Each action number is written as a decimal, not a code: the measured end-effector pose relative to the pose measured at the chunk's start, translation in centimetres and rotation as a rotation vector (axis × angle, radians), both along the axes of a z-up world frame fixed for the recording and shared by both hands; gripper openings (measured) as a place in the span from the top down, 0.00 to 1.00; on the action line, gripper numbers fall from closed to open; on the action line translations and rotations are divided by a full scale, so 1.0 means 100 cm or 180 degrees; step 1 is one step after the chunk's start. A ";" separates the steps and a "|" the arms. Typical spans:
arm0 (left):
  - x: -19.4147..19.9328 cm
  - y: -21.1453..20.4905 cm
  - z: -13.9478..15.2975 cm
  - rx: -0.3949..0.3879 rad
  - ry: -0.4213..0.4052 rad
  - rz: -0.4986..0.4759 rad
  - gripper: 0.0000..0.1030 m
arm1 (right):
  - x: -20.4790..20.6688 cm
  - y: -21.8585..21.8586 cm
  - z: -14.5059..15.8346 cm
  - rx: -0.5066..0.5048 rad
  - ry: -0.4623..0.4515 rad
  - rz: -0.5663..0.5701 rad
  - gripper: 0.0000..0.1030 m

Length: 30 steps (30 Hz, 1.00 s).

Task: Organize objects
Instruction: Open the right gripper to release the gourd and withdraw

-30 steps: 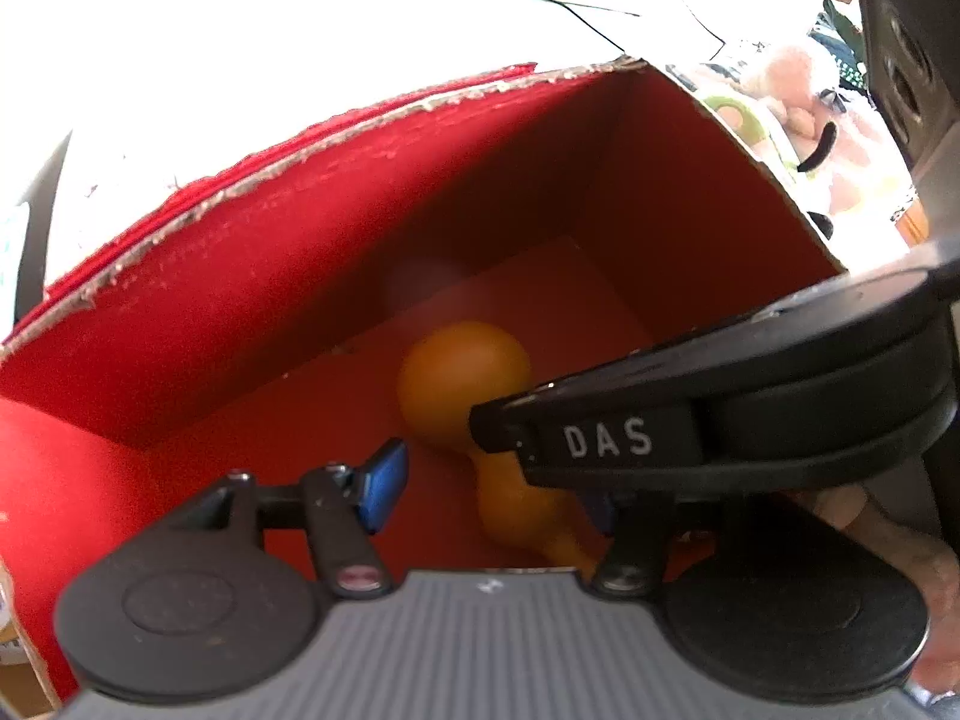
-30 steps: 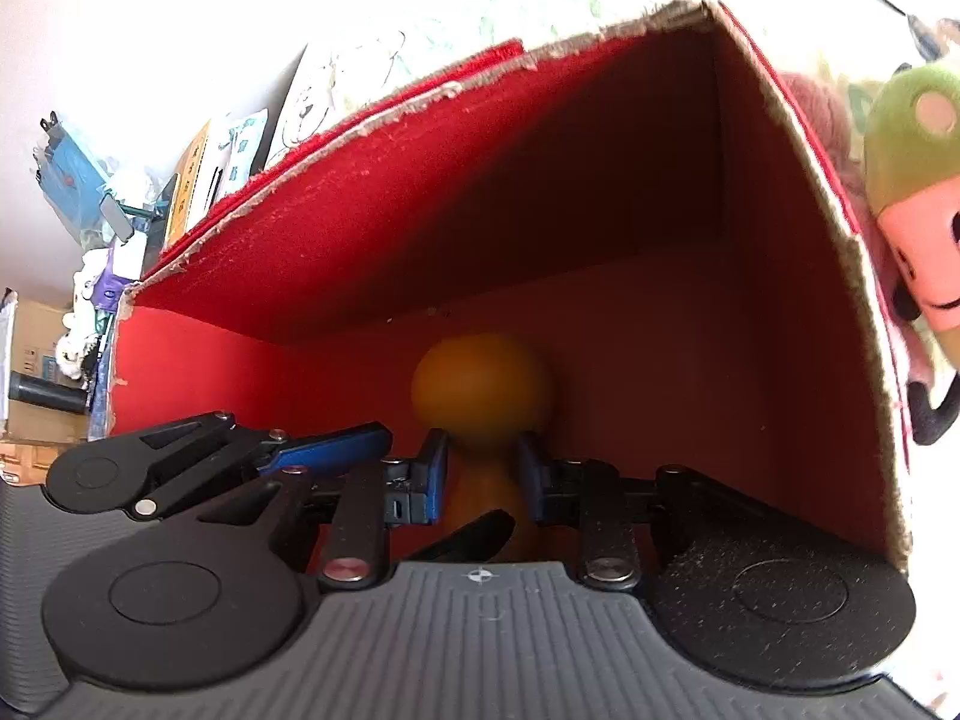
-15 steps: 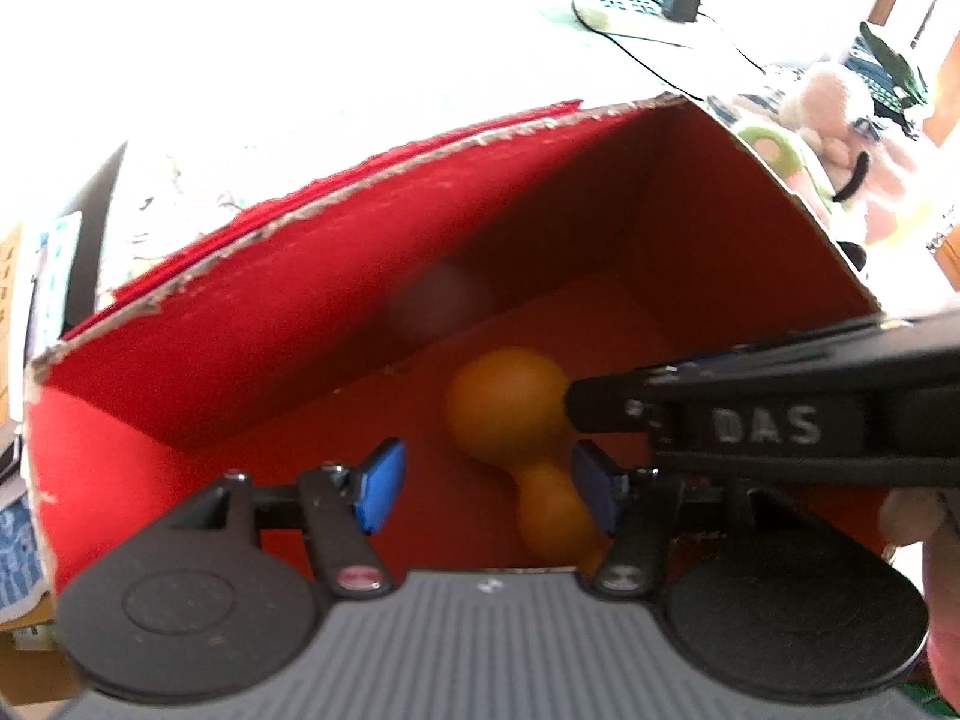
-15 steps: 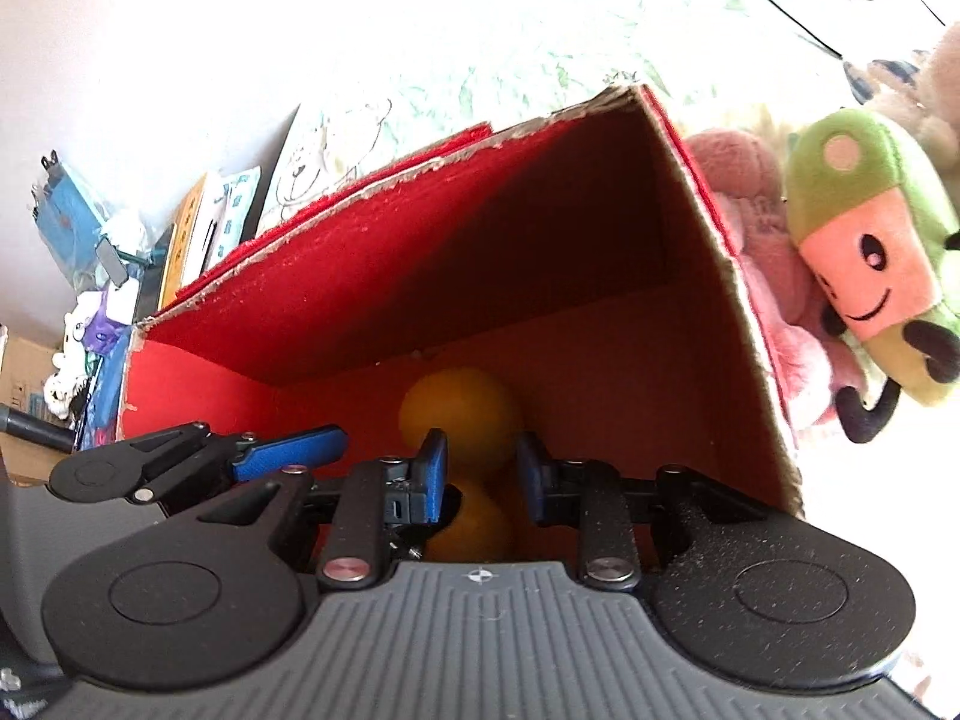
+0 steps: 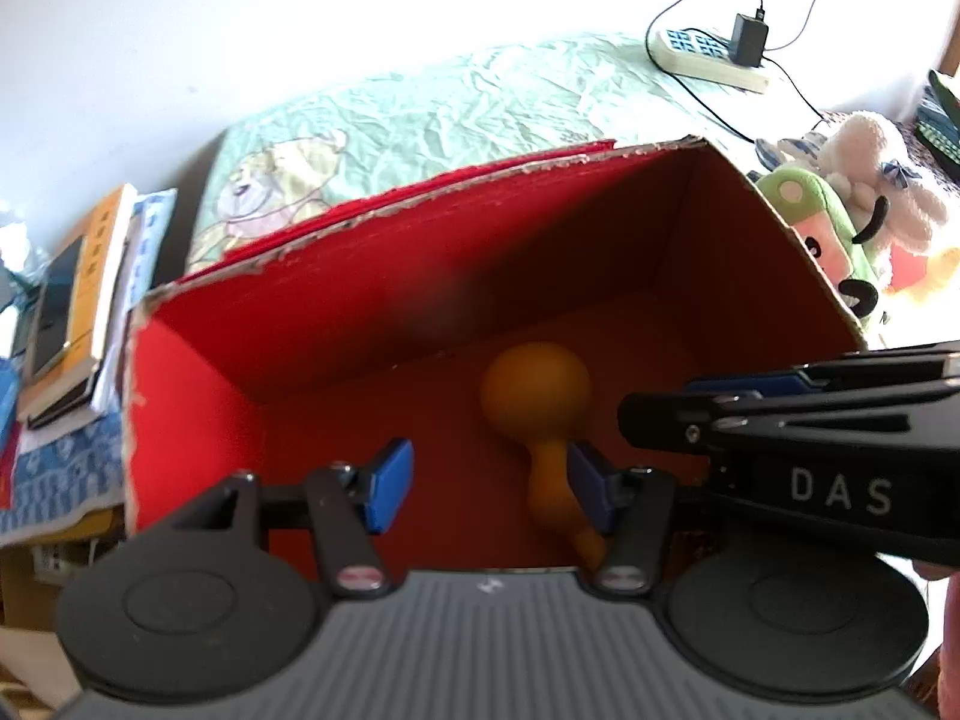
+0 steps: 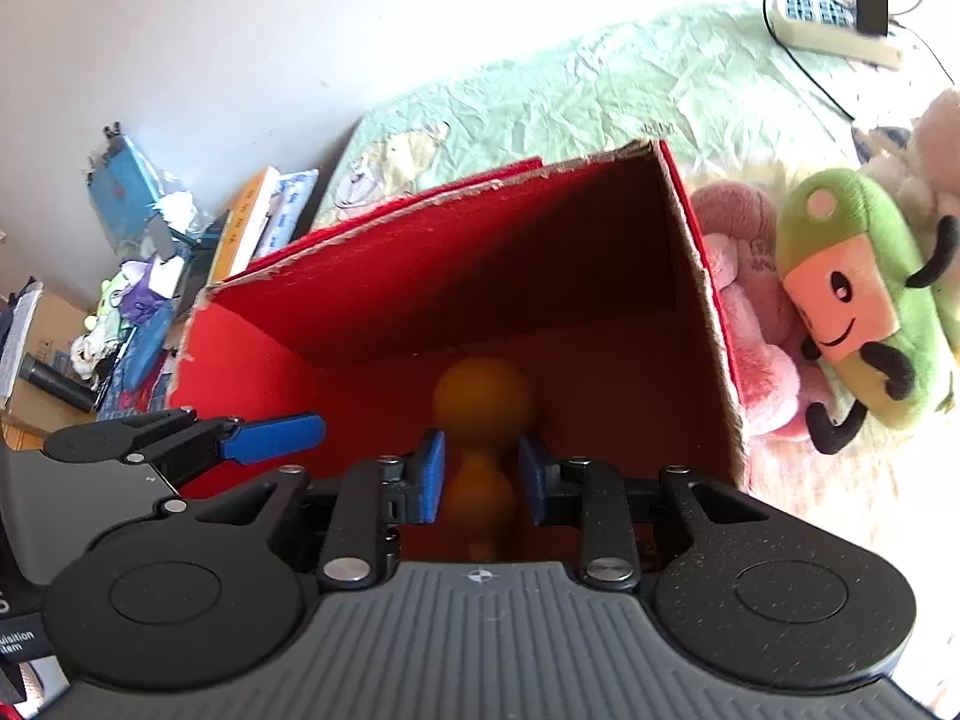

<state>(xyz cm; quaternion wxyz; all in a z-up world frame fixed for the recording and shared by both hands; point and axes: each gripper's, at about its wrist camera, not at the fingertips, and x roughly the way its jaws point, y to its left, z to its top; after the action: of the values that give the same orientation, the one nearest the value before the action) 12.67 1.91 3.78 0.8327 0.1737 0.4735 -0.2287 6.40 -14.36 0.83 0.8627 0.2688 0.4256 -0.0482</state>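
An orange gourd-shaped toy [image 5: 535, 391] lies on the floor of an open red cardboard box [image 5: 372, 276]. My left gripper [image 5: 489, 489] hangs above the box's near side, its jaws closing slightly with nothing gripped; the toy shows far below, by the right pad. The right gripper [image 6: 482, 480] also hovers over the box [image 6: 420, 276], jaws opening. The toy [image 6: 483, 399] appears in the gap but lies lower on the box floor, untouched. Each gripper shows in the other's view: the right gripper [image 5: 636, 420] at the right, the left gripper's finger [image 6: 270, 437] at the left.
A green plush [image 6: 852, 300], a pink plush [image 6: 750, 324] and a white plush [image 5: 870, 192] lie right of the box on a pale green sheet [image 5: 480, 102]. A power strip [image 5: 708, 54] with a charger lies behind. Books [image 5: 78, 294] and clutter [image 6: 138, 252] are stacked at the left.
Both grippers have risen and drawn back out of the box, so more of the room shows. The right jaws stand a little wider. The orange toy stays on the box floor.
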 end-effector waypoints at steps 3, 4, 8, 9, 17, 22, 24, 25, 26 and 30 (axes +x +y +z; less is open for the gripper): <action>0.003 0.005 -0.021 0.0014 -0.0065 0.0093 0.42 | 0.000 0.008 0.002 -0.0031 -0.0049 0.0030 0.67; -0.001 0.004 -0.020 0.0019 -0.0077 0.0122 0.42 | -0.003 0.009 0.002 -0.0043 -0.0067 0.0039 0.65; -0.012 0.000 -0.014 0.0074 -0.0153 0.0236 0.42 | -0.009 0.018 0.006 -0.0122 -0.0120 0.0076 0.64; -0.016 -0.001 -0.012 0.0084 -0.0181 0.0255 0.42 | -0.011 0.019 0.007 -0.0132 -0.0139 0.0082 0.64; -0.052 0.003 0.003 0.0117 -0.0351 0.0407 0.41 | -0.039 0.024 0.015 -0.0179 -0.0282 0.0123 0.64; -0.068 0.008 0.010 0.0113 -0.0451 0.0538 0.40 | -0.052 0.027 0.020 -0.0149 -0.0382 0.0145 0.64; -0.073 0.010 0.010 0.0085 -0.0425 0.0572 0.39 | -0.057 0.030 0.023 -0.0201 -0.0414 0.0179 0.64; -0.076 0.011 0.010 0.0092 -0.0436 0.0592 0.39 | -0.059 0.031 0.024 -0.0223 -0.0428 0.0198 0.64; -0.078 0.011 0.010 0.0103 -0.0443 0.0611 0.39 | -0.061 0.032 0.024 -0.0229 -0.0442 0.0220 0.64; -0.087 0.012 0.007 0.0105 -0.0417 0.0695 0.40 | -0.068 0.035 0.024 -0.0199 -0.0469 0.0285 0.65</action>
<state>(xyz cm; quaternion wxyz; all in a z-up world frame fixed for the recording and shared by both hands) 3.95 3.08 4.44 0.8788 0.1494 0.4378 -0.1170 -0.36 -10.82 3.21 0.9010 0.2252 0.3708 -0.0029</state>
